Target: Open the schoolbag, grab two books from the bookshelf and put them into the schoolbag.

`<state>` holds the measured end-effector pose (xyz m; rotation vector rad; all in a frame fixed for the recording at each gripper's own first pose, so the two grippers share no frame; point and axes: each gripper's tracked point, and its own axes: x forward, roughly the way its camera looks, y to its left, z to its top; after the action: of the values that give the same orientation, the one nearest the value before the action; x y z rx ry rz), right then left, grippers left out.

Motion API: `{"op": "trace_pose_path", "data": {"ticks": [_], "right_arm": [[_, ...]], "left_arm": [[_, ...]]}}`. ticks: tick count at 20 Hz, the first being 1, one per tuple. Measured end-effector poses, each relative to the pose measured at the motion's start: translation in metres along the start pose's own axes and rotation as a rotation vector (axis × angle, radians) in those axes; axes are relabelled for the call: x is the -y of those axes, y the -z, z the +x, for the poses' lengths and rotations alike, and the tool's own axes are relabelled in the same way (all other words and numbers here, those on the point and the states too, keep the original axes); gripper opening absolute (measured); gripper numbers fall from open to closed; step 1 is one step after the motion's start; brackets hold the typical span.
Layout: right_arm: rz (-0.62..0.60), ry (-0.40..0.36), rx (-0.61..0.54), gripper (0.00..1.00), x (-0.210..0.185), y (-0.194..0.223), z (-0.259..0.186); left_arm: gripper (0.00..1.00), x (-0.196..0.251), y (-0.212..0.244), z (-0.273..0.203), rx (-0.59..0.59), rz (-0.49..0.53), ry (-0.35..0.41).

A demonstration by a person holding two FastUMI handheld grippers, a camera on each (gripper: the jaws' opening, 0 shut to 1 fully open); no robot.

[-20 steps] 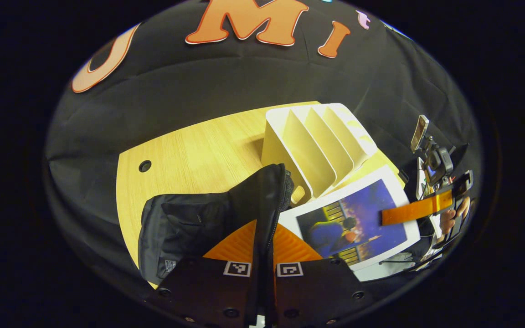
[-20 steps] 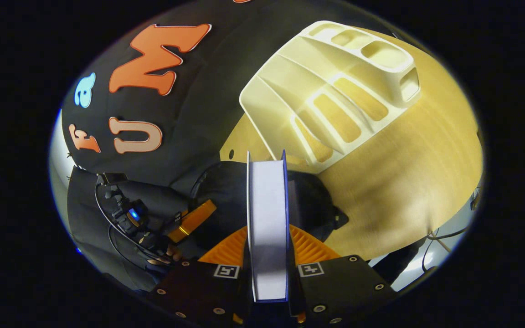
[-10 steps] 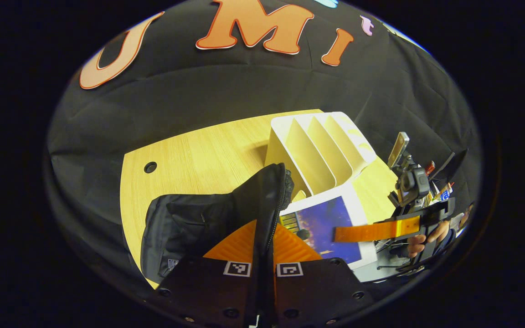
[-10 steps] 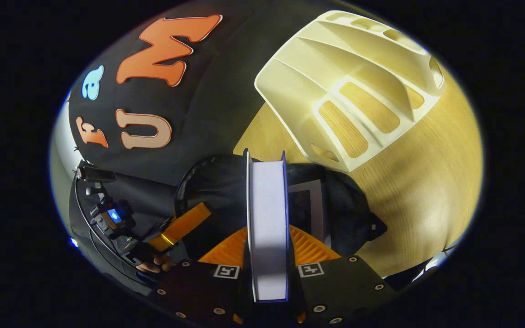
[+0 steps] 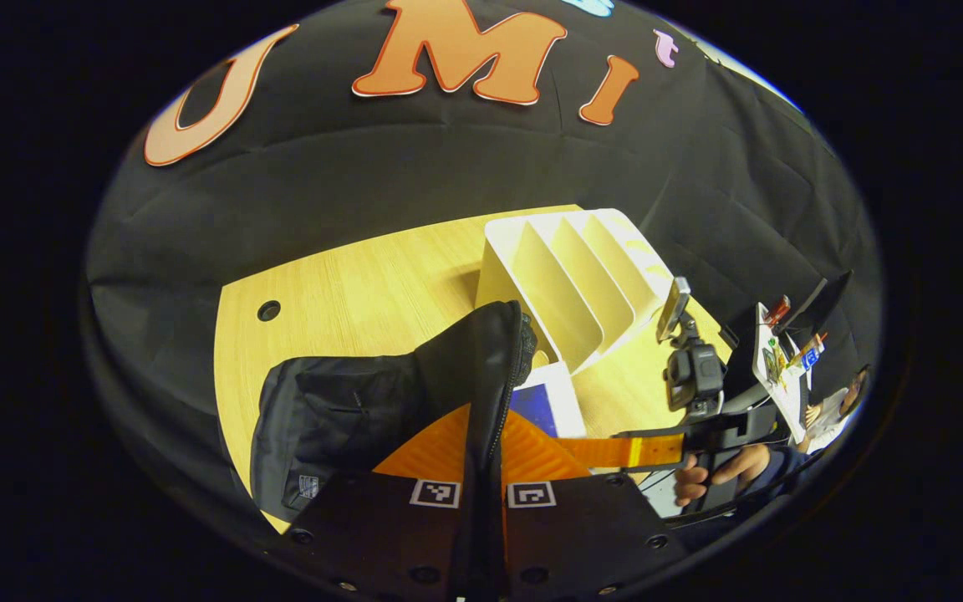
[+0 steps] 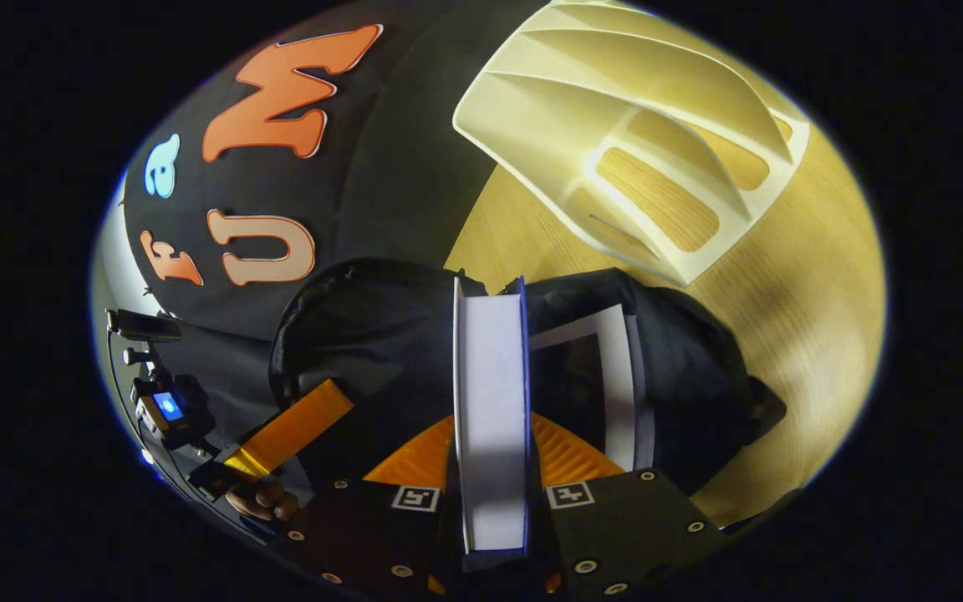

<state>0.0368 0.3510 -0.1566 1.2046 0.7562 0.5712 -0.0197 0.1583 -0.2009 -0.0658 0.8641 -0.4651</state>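
Observation:
My left gripper [image 5: 482,422] is shut on the raised zipper edge of the black schoolbag [image 5: 339,410], holding its mouth open. My right gripper [image 6: 491,431] is shut on a book [image 6: 491,376] with white page edges and a blue cover, held upright and partly down in the open schoolbag [image 6: 381,334]. A second book [image 6: 611,368] with a white border lies inside the bag beside it. In the left gripper view a corner of the blue book [image 5: 542,404] shows behind the bag's edge, with the right gripper [image 5: 628,451] on it. The white bookshelf [image 5: 569,276] stands behind the bag, its slots bare.
The wooden table [image 5: 348,284] carries the bag and the bookshelf [image 6: 640,142]. A cable hole [image 5: 268,311] sits at its left. A hand [image 5: 703,481] holds the right gripper near the table's right edge, and another hand [image 6: 262,502] holds the left gripper [image 6: 285,435].
The right gripper has carried the blue book left and down into the bag, so most of its cover is now hidden behind the bag's edge. My left gripper kept its hold.

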Motion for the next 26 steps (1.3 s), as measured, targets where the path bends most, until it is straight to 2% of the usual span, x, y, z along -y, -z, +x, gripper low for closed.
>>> {"op": "trace_pose_path", "data": {"ticks": [7,9,11,14,15,16,18,19,20,21,25,26], "right_arm": [[0.008,-0.018,0.011,0.33,0.012,0.005,0.027],[0.003,0.012,-0.004,0.35,0.018,0.012,0.04],[-0.005,0.057,-0.038,0.41,0.024,0.019,0.053],[-0.069,0.156,-0.064,0.49,0.03,0.018,0.05],[-0.095,0.189,-0.072,0.46,0.033,0.013,0.047],[-0.125,0.226,-0.082,0.57,0.039,0.01,0.043],[-0.187,0.286,-0.1,0.61,0.049,0.005,0.028],[-0.208,0.294,-0.098,0.67,0.047,0.0,0.02],[-0.225,0.304,-0.092,0.83,0.046,-0.006,0.013],[-0.244,0.304,-0.088,0.71,0.047,-0.011,0.008],[-0.304,0.34,-0.068,0.72,0.054,-0.035,-0.017],[-0.313,0.35,-0.064,0.72,0.056,-0.04,-0.024]], "left_arm": [[0.07,0.013,0.006,0.002,-0.005,0.032,0.02],[0.07,0.017,0.008,0.007,-0.018,0.037,0.027],[0.07,0.019,0.012,0.004,-0.024,0.031,0.03],[0.07,0.014,0.011,0.009,-0.015,-0.002,0.029],[0.07,0.012,0.014,0.008,-0.015,-0.012,0.031],[0.07,0.011,0.014,0.008,-0.015,-0.024,0.027],[0.07,0.009,0.016,0.011,-0.018,-0.027,0.014],[0.07,0.008,0.016,0.013,-0.019,-0.031,0.003],[0.07,0.01,0.016,0.015,-0.019,-0.037,-0.001],[0.07,0.011,0.016,0.017,-0.021,-0.041,-0.01],[0.1,0.023,0.024,0.017,-0.024,-0.054,-0.044],[0.13,0.026,0.024,0.018,-0.024,-0.063,-0.049]]}}
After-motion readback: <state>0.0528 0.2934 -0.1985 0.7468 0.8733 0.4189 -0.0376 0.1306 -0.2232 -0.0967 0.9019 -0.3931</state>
